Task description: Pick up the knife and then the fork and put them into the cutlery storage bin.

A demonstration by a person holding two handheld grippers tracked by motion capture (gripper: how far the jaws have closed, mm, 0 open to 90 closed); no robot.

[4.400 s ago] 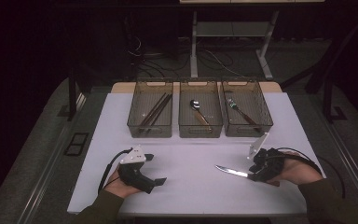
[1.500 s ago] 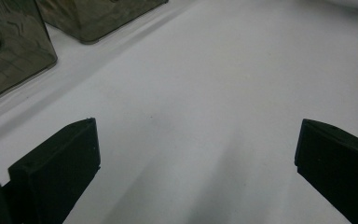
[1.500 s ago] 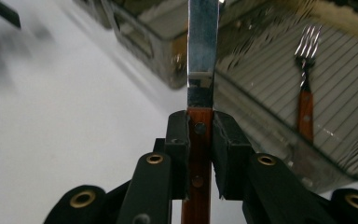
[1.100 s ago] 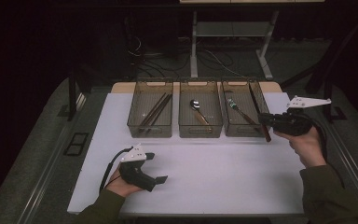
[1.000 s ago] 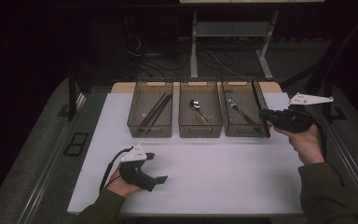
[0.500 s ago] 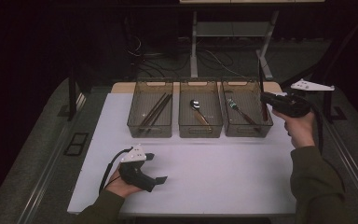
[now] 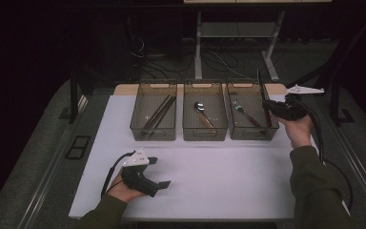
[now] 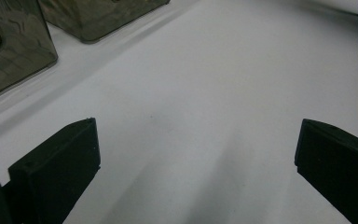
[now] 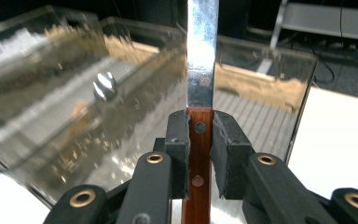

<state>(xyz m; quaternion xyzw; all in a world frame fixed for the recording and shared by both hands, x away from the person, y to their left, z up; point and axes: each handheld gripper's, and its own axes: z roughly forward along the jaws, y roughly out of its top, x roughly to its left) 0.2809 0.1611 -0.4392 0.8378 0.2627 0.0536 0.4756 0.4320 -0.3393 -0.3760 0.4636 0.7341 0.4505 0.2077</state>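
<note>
Dark backdrop; knife [image 9: 202, 60] tip cropped.

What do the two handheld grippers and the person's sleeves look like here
Both grippers are black pistol-shaped tools. The left gripper carries a pale grey three-cornered plate and trails a black cable; the right gripper has the same plate and cable. Its jaws show brass-coloured rivets on black links. The sleeves are dark olive green.

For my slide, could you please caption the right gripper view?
Right gripper clamps a wooden-handled knife upright before clear bins.
</note>
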